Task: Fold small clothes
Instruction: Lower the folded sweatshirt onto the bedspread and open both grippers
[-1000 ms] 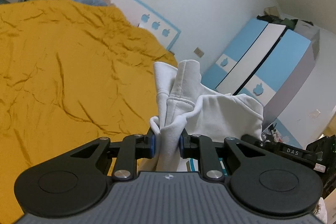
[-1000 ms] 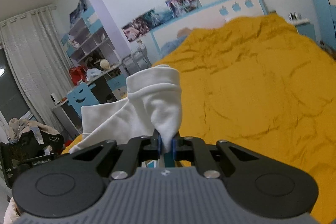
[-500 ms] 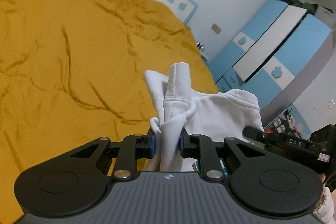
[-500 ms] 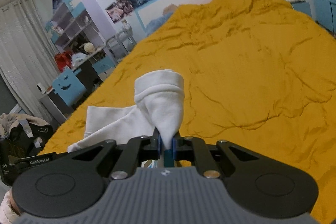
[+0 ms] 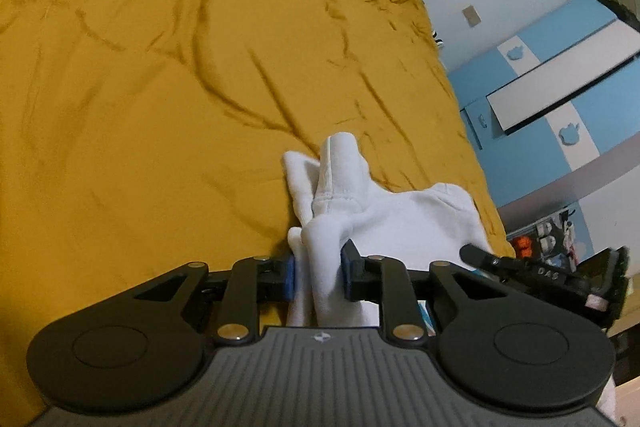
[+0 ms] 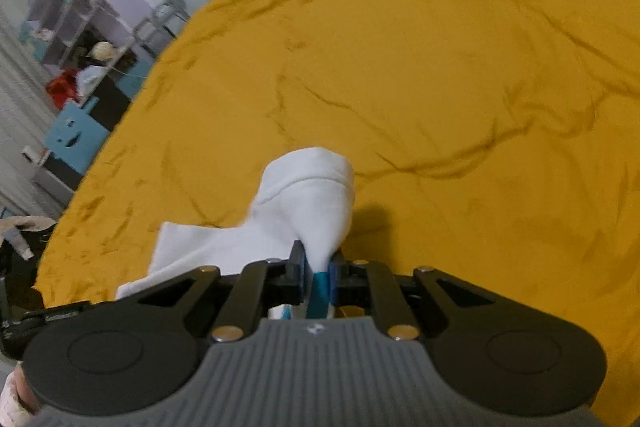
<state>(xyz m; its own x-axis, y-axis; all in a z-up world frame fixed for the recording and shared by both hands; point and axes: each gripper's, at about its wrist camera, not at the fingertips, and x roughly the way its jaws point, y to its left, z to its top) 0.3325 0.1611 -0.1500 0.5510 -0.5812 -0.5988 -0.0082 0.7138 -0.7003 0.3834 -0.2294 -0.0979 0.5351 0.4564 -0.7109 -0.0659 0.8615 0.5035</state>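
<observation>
Gripping a thick bunched fold of a white garment [image 5: 320, 227], the left gripper [image 5: 319, 277] is pressing its blue pads against both sides of the cloth, and its jaws are opening slightly while the fabric is sitting between them. The cloth is rising in a crumpled ridge just past the fingertips, with a stitched hem showing, and the rest of the garment is spreading to the right over the edge of the mustard-yellow bedspread [image 5: 140, 87].

Pinching another corner of the same white garment [image 6: 308, 195], the right gripper [image 6: 318, 273] is standing nearly closed, its pads squeezing a thin tuft of fabric; a bit of teal is showing between the jaws below the cloth, and what it belongs to cannot be told. The cloth is puffing up in a rounded hump beyond the fingertips and is trailing down to the left as a flat panel lying on the bedspread.

Beyond the garment, the wrinkled yellow bedspread is filling most of both views. Farther off in the left wrist view, a blue and white wardrobe [image 5: 560, 107] with apple shapes is standing beside the bed. In the right wrist view, a blurred shelving unit [image 6: 76, 19] and a blue piece of furniture [image 6: 72, 139] are standing along the bed's far left side.
</observation>
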